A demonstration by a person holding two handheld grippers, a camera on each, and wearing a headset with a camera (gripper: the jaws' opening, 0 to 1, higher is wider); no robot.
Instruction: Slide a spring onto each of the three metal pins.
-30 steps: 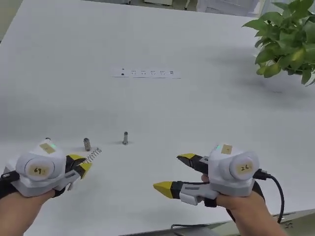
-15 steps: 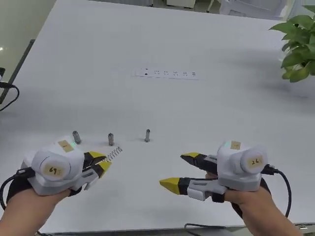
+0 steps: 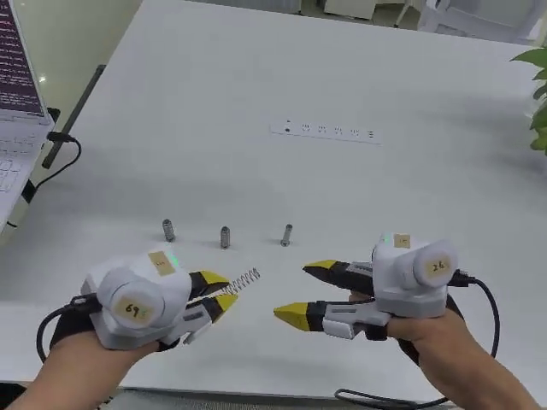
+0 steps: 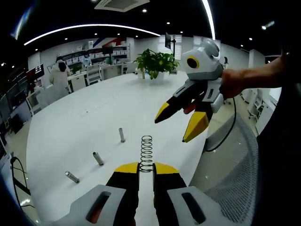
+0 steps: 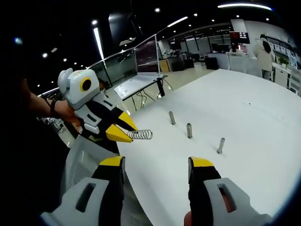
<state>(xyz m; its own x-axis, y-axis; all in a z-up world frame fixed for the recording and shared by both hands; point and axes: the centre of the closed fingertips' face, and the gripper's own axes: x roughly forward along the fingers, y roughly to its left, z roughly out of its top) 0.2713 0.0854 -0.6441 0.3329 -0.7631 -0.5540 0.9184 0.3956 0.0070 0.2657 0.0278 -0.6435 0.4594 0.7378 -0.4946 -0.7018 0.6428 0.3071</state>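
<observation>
Left hand-held gripper (image 3: 231, 290) is shut tight on one end of a spring (image 3: 246, 278). The rest of the spring sticks out past the tips, up off the surface (image 3: 256, 85). The right hand-held gripper (image 3: 291, 290) is wide open and holds nothing.

The head has turned, so the whole picture has slid over. But some things did move too. A second ago the spring was just below the middle pin (image 3: 225, 237). Now it is more to the right, in front of the gap between the middle pin and the right pin (image 3: 286, 235). It also seems a bit further back from the row. The right hand-held gripper has come in much closer, and its tips are now near the free end of the spring.

The three pins stand in a row. The left pin (image 3: 168, 230) and the middle pin look bumpy, as if they have springs on them. The right pin looks smooth and bare. So I think two are done and this spring is for the right pin. The left hand-held gripper seems to be taking it that way, and the open one may help line it up. The spring is not on the pin yet
</observation>
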